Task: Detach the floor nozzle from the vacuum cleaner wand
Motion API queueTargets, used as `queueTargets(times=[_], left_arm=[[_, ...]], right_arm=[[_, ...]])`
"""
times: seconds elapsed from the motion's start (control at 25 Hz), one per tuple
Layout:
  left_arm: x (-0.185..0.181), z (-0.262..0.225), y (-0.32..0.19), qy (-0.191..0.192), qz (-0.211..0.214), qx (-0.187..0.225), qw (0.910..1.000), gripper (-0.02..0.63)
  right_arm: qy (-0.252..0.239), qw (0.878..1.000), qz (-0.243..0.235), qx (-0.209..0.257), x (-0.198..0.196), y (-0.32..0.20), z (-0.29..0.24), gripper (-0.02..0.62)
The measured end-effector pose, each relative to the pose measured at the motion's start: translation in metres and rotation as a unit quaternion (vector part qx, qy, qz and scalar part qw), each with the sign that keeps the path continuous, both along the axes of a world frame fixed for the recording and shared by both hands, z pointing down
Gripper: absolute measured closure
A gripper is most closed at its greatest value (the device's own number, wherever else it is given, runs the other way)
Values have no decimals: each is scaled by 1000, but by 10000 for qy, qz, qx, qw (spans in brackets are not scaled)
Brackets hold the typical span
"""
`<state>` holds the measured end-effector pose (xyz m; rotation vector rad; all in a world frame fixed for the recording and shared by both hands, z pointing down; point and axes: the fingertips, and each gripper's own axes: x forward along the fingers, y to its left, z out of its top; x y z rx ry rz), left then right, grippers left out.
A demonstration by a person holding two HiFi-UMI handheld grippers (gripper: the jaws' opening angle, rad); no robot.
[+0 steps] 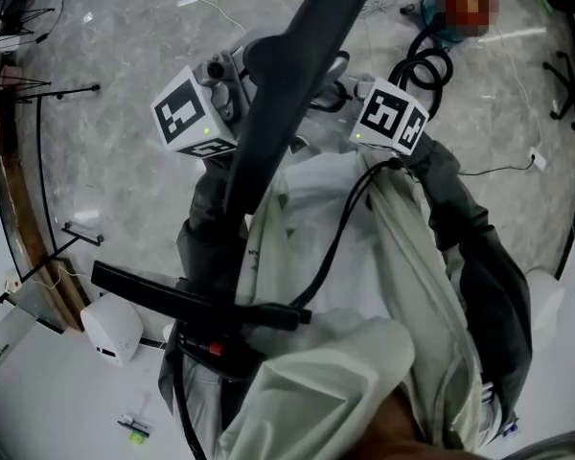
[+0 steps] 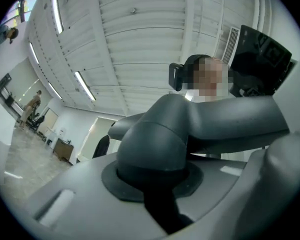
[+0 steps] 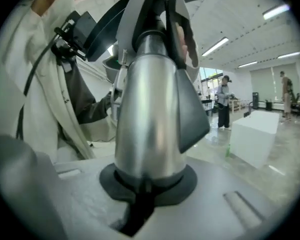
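Between left tool (image 2: 159, 208) jaws: nozzle neck (image 2: 155, 144), clamped; right tool (image 3: 139, 204) clamps wand (image 3: 147, 119).

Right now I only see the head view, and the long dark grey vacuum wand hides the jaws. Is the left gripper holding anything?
Observer: Yes. The left gripper view shows the left gripper shut on a rounded dark grey plastic elbow joint.
Operator: And the other one?
Observer: The right gripper is shut on a shiny silver metal tube.
Operator: What's behind that tube?
Observer: A big white block on the floor, off to the right, with a person standing farther back.
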<state>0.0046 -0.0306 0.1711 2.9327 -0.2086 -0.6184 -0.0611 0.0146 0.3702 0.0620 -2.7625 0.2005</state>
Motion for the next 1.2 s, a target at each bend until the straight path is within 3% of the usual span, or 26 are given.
queueTargets(times=[0.12,0.24,0.36,0.52,0.64,0.76,0.84,0.92,1.0,1.2], left_arm=[[9,-4,19,-14,560,223,9982,532],[9,-2,30,105,1101,243,9936,532],[7,0,24,251,1159,137,9929,534],[13,3,5,90,587,-153,9981,535],[15,7,-8,-176,60,-403,9990,535],[16,12,-19,-405,-526,-612,9959,534],[16,12,-20,-477,-693,-574,9948,533],[16,11,-16,-487,-650,-471,9956,534],[17,6,-4,-390,-369,-229,9983,534],[19,-1,27,-214,519,294,9980,532]], right_arm=[[-150,9955,-868,-355,8,22,-1,557],[-312,9822,-1662,-811,12,41,-7,557],[-347,9758,-1850,-1110,13,44,-8,558],[-211,9923,-929,-797,9,24,0,558],[-27,9989,353,-293,7,1,5,558],[194,9850,1700,243,12,-24,7,558],[232,9776,2040,455,13,-30,7,558],[172,9804,1897,512,12,-28,6,558],[66,9880,1456,512,9,-19,4,558],[-249,9995,-195,61,10,17,-4,557]])
